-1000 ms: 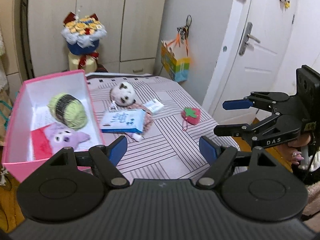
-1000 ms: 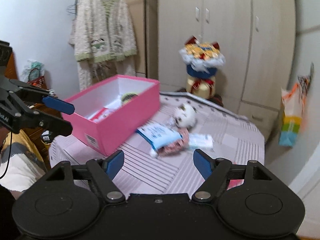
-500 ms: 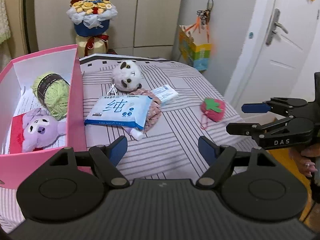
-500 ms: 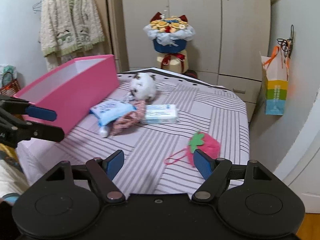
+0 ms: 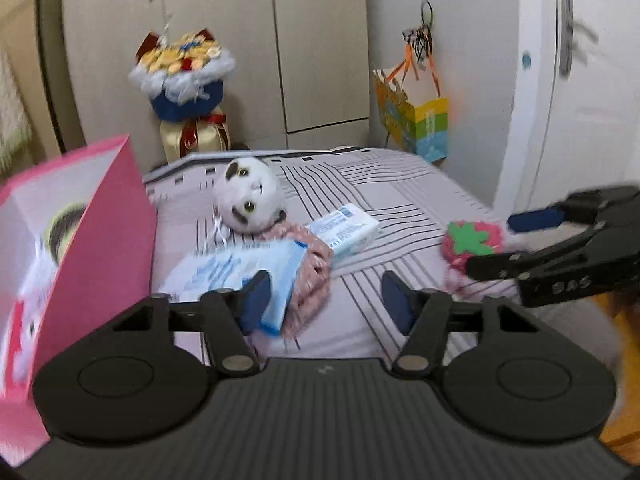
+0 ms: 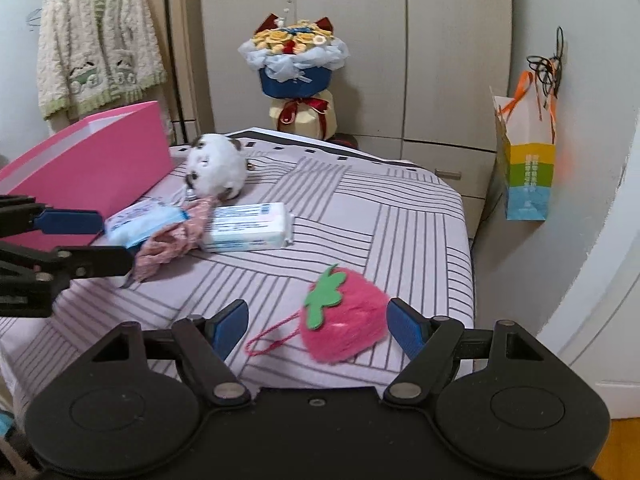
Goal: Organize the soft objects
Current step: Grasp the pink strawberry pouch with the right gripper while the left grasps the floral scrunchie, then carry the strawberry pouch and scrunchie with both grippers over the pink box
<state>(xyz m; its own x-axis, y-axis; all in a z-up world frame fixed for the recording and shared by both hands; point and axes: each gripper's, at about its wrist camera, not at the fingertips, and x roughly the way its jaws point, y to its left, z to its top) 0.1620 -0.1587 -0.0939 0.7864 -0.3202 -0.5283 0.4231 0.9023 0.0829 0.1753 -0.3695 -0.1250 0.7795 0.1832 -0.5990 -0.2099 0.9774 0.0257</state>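
On the striped cover (image 6: 400, 216) a pink strawberry plush (image 6: 344, 320) lies between the fingers of my right gripper (image 6: 318, 326), which is open and does not press it. My left gripper (image 5: 325, 302) hangs low over a blue wipes pack (image 5: 240, 272) and a pink patterned cloth (image 5: 312, 276). Its jaws are closing; the cloth's edge lies between them, unpressed. Behind these lie a white tissue pack (image 5: 348, 232) and a white plush head (image 5: 250, 200). At the left stands the pink box (image 5: 100, 240), with green yarn and a plush inside.
A flower bouquet (image 6: 294, 60) stands behind the surface, before wardrobe doors. On the right wall hangs a coloured paper bag (image 6: 528, 168); a cardigan (image 6: 96, 48) hangs at the back left. The cover's right edge drops off just beyond the strawberry.
Both grippers have come forward and down toward the cover. The right one now straddles the strawberry plush. The left one's jaws have narrowed over the wipes pack and cloth.
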